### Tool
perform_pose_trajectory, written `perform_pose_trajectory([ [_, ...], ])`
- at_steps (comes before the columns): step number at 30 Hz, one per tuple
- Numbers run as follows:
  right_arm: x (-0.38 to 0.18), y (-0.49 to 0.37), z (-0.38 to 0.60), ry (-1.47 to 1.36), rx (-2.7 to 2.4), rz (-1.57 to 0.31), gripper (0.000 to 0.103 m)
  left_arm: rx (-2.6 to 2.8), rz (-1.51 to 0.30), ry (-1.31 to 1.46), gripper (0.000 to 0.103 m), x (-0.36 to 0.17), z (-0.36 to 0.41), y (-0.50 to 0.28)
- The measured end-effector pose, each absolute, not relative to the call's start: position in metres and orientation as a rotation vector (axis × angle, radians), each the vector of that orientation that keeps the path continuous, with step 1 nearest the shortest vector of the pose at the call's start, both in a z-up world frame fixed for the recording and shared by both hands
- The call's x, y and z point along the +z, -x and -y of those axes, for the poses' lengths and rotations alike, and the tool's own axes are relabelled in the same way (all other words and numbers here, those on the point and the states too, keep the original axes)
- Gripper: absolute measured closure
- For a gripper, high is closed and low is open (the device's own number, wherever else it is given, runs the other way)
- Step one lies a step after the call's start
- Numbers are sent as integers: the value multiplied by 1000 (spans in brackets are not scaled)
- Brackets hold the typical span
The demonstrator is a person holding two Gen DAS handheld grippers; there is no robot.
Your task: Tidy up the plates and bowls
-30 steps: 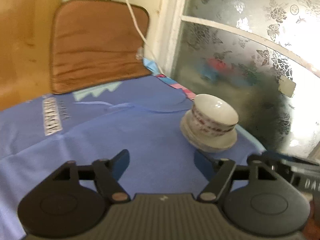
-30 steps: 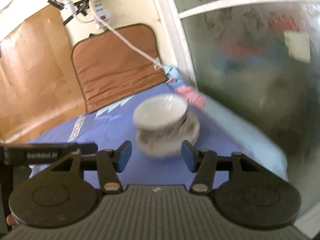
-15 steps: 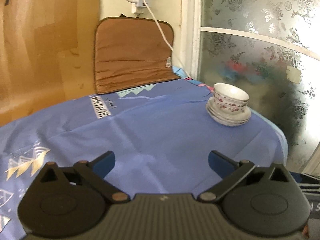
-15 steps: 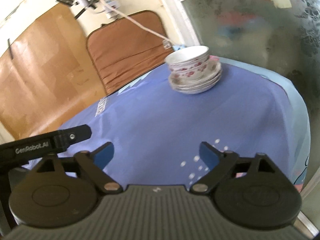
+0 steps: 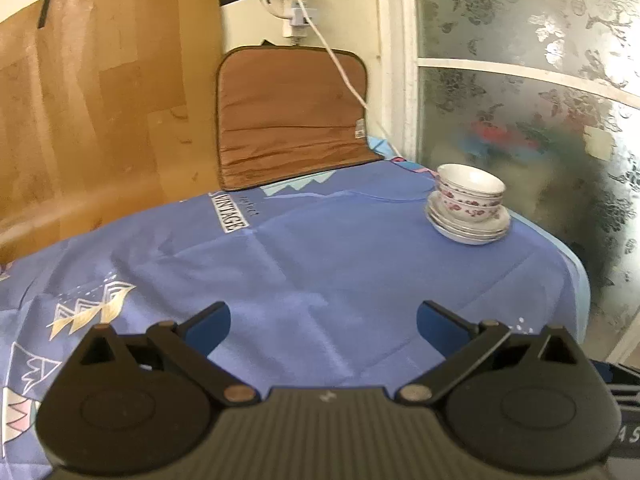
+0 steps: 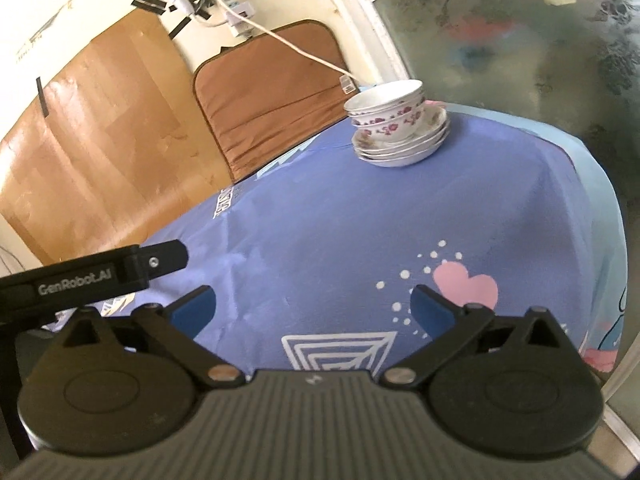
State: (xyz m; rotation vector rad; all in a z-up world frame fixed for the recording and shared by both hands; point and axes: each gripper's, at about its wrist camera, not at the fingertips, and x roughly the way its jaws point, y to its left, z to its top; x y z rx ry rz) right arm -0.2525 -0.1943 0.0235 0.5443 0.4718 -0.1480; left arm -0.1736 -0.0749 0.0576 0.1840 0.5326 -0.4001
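White bowls with red flower print [image 5: 469,196] sit nested on a stack of white plates [image 5: 468,230] at the far right corner of the blue tablecloth [image 5: 320,264]. The same bowls [image 6: 390,114] and plates [image 6: 404,148] show in the right wrist view. My left gripper [image 5: 322,326] is open and empty, well back from the stack. My right gripper [image 6: 312,312] is open and empty, also far from the stack. The left gripper's body [image 6: 92,276] shows at the left of the right wrist view.
A brown cushion [image 5: 292,116] leans on the back wall under a power strip and white cable [image 5: 332,60]. A wood panel [image 5: 100,120] stands at the left. A frosted glass door [image 5: 540,100] runs along the table's right edge [image 5: 576,280].
Both grippers have pulled back from the stack of bowls and plates and opened wider. The stack stays in place at the far corner.
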Motion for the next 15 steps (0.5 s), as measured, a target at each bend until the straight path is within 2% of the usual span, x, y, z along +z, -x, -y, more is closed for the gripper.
perform_pose_trajectory([
  [6,22,258,198,-577,-221,-414,0,-359,-578,-160,0,49,70,166],
  [15,21,259,199,-592,-230,-418,0,-281,-513,-188,0,50,64,172],
])
